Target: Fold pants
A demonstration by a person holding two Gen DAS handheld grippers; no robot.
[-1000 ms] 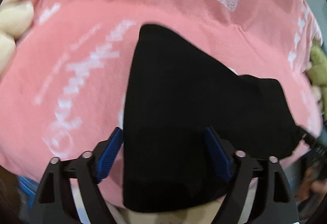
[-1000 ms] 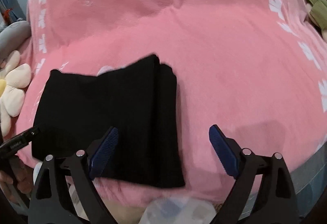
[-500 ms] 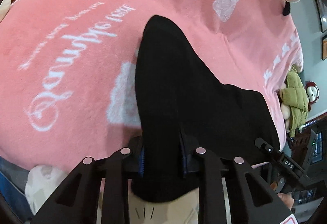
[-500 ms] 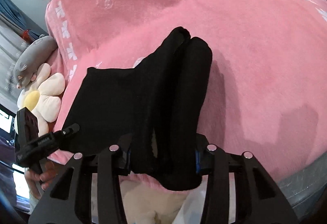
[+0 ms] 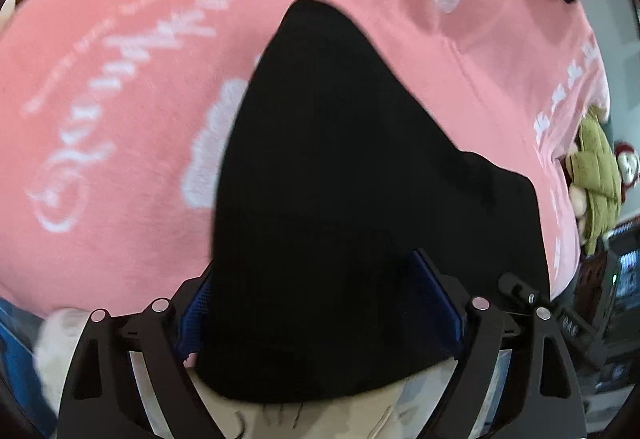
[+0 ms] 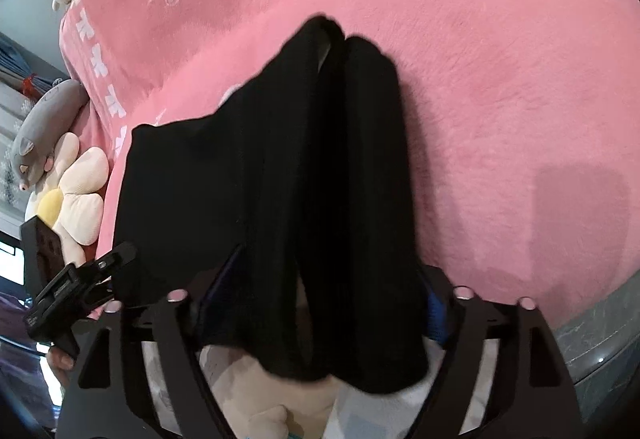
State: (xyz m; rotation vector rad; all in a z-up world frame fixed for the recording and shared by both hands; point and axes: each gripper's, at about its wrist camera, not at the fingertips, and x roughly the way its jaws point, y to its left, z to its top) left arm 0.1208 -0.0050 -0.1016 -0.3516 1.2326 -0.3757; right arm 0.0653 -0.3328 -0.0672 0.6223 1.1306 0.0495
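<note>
Black pants: partly folded on pink blanket, near edge overhanging. Soft, limp, light knit; likely grips best at bunched near hem. Left gripper, right gripper: jaws spread around the cloth, seemingly unclenched.

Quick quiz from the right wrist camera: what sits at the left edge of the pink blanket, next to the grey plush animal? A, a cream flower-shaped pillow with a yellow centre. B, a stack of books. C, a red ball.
A: a cream flower-shaped pillow with a yellow centre lies beside the grey plush animal at the pink blanket's left edge.
</note>
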